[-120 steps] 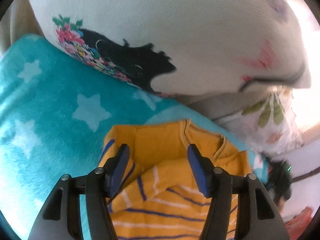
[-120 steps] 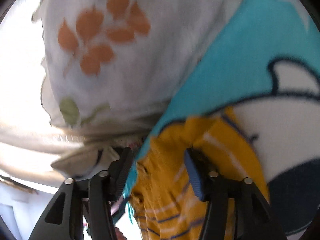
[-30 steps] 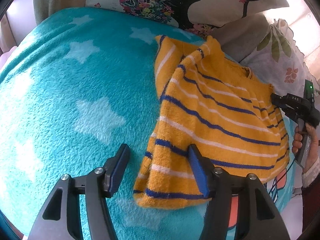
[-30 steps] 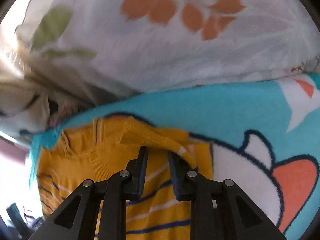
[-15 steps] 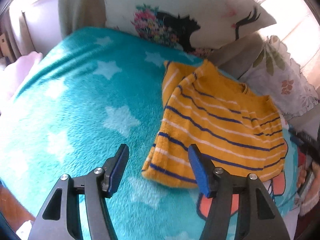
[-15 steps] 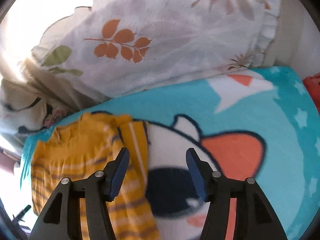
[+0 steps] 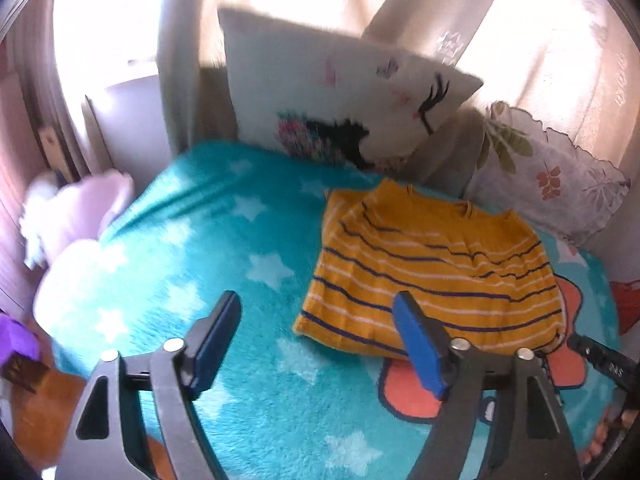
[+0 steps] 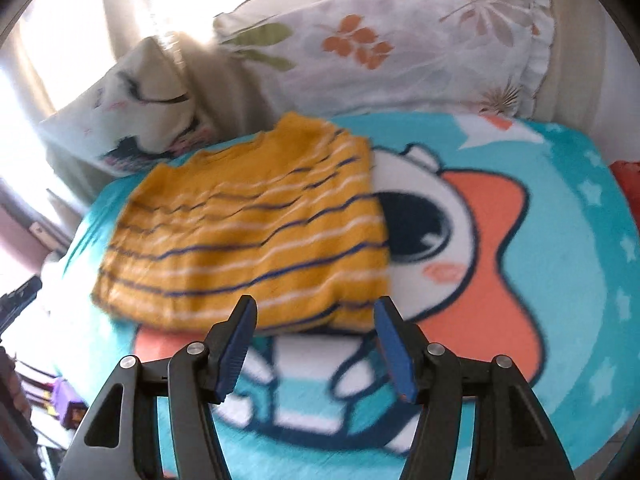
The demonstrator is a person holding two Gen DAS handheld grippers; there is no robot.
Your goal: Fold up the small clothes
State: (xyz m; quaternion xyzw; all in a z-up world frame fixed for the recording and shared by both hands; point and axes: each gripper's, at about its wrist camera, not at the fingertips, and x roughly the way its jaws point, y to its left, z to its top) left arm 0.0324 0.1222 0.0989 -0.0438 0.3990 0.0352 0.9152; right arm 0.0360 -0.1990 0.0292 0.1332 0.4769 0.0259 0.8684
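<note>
We see the yellow striped sweater (image 7: 432,276) lying flat and folded on the teal star blanket (image 7: 208,240), right of centre in the left wrist view and left of centre in the right wrist view (image 8: 248,232). Its sleeves are tucked in, so it forms a rough rectangle with the neckline toward the pillows. Our left claw (image 7: 320,344) is spread wide and holds nothing; it hangs above the blanket in the lower middle of the frame, its right pad overlapping the sweater's near hem in the picture. Our right claw (image 8: 316,344) is likewise spread and empty, just short of the hem, over the cartoon print (image 8: 460,240). Behind the sweater, a white eyelash pillow (image 7: 344,100) and a leaf-print pillow (image 8: 400,60) lean against the curtained window (image 7: 540,40).
</note>
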